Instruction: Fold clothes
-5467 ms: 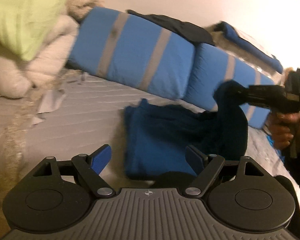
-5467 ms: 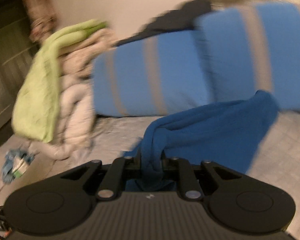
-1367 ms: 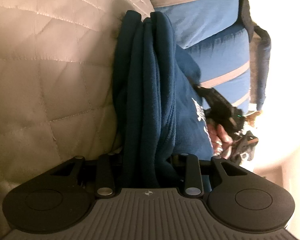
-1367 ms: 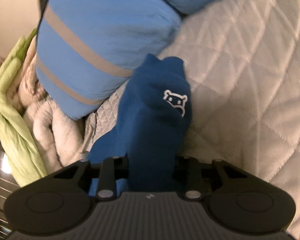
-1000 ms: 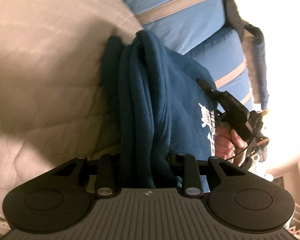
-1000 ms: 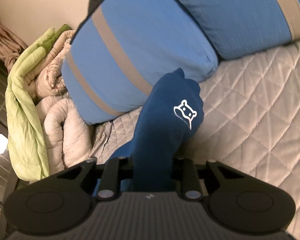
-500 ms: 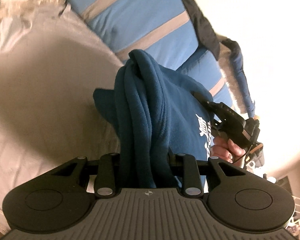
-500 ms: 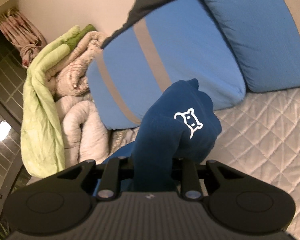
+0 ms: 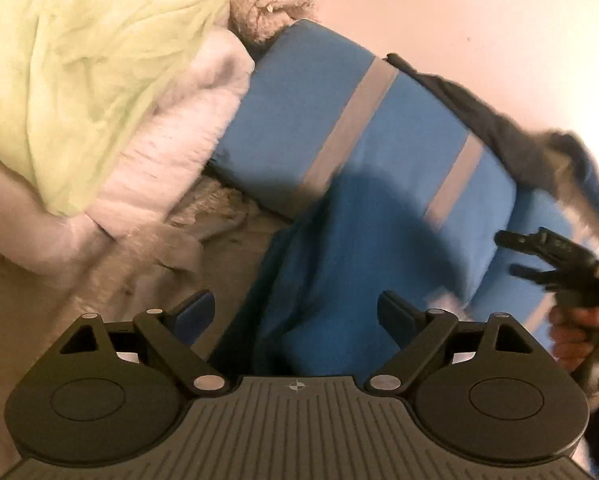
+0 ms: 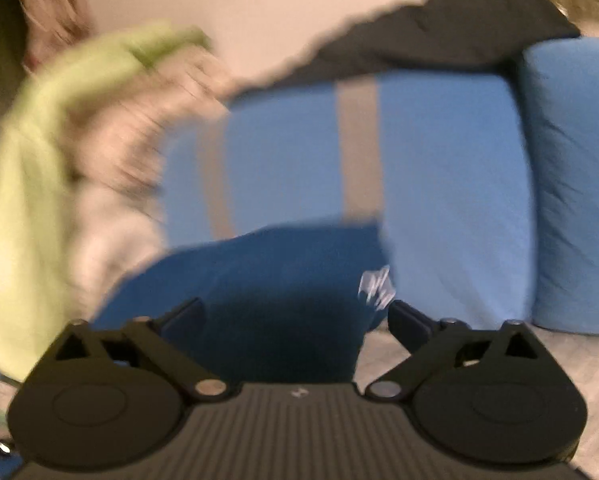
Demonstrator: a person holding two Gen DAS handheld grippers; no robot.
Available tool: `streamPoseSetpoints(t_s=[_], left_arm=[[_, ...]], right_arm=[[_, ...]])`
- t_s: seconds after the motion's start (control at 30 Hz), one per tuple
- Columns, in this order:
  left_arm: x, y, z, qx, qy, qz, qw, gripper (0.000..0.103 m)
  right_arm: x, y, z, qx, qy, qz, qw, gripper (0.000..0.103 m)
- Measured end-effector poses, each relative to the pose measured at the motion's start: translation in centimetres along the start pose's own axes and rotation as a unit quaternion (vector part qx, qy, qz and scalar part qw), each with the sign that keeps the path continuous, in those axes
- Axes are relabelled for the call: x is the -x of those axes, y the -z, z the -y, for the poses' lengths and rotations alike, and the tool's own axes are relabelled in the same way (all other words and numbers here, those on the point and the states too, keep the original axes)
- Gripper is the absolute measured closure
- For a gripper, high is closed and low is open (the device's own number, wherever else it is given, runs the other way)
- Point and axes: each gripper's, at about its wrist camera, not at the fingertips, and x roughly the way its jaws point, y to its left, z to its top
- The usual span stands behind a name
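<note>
Blue striped pillows back the bed. Both the left gripper and right gripper gape wide over a blue sweater.

Left gripper: black body with a ribbed grey top plate, two round black discs, silver pivot screws, angled black linkage arms, blue finger pads. Right gripper has the same build, with darker pads.
</note>
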Motion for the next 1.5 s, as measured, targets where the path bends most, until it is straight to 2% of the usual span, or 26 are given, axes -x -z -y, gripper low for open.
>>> streamPoseSetpoints(t_s=[0.07, 0.27, 0.47, 0.67, 0.97, 1.2, 1.5], left_arm=[[-0.1, 1.0, 0.1, -0.024, -0.009, 0.004, 0.9997, 0.014], [1.4, 2.6, 0.8, -0.041, 0.006, -0.007, 0.9991, 0.014], [3.5, 3.4, 1.8, -0.081, -0.005, -0.019, 0.9965, 0.014], [7.1, 2.6, 1.8, -0.093, -0.003, -0.007, 0.9956, 0.014], [12.3, -0.1, 1.9, -0.106, -0.002, 0.019, 0.9942, 0.014], [15.8, -3.0, 2.5, -0.103, 0.012, 0.047, 0.9935, 0.014], [19.3, -5.6, 4.3, -0.109, 0.029, 0.076, 0.9908, 0.014]], right_arm=[[-0.1, 1.7, 0.0, 0.025, 0.012, -0.014, 1.000, 0.000], [0.8, 6.7, 0.6, 0.107, 0.058, -0.059, 0.991, 0.000], [5.4, 9.6, 2.1, 0.157, 0.106, -0.067, 0.980, 0.000], [14.2, 10.1, 6.1, 0.141, 0.134, -0.049, 0.980, 0.000], [29.2, 7.1, 14.5, 0.111, 0.193, 0.005, 0.975, 0.000], [40.9, 5.5, 20.1, 0.080, 0.243, 0.055, 0.965, 0.000], [51.7, 5.0, 23.1, 0.082, 0.296, 0.096, 0.947, 0.000]])
